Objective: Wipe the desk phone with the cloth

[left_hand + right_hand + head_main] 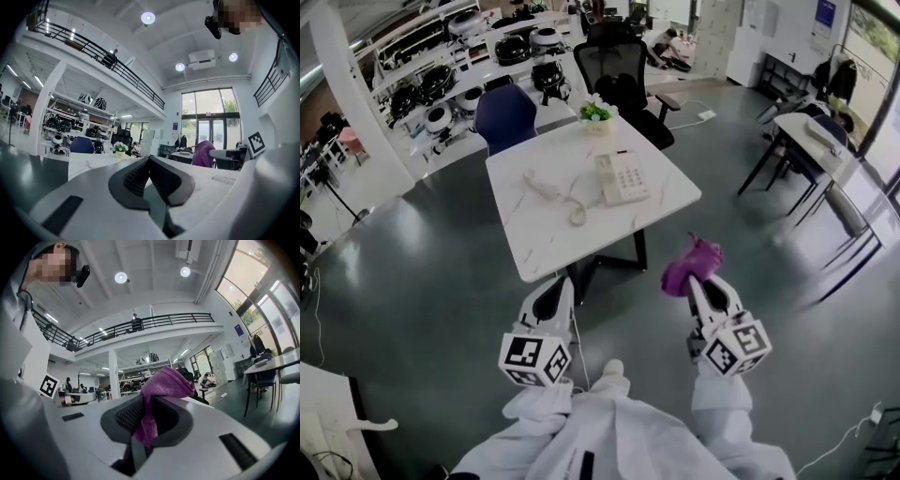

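Left tool [149, 160] with jaws together, empty; right tool [149, 405] tight on the cloth [168, 383].

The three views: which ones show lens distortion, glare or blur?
Head view: fisheye bending at the edges, yet the table and desk phone look sharp. Left gripper view: dark round border, ceiling lamp glares, windows bright. Right gripper view: same border; cloth sharp.

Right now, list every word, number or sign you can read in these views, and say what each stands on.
No text reads clearly in any view.
On the desk phone: keypad print too small to read.
On the blue wall sign: too blurred to read.
On the left gripper and right gripper: square marker patterns only, no letters.
On the purple cloth: no label shows.
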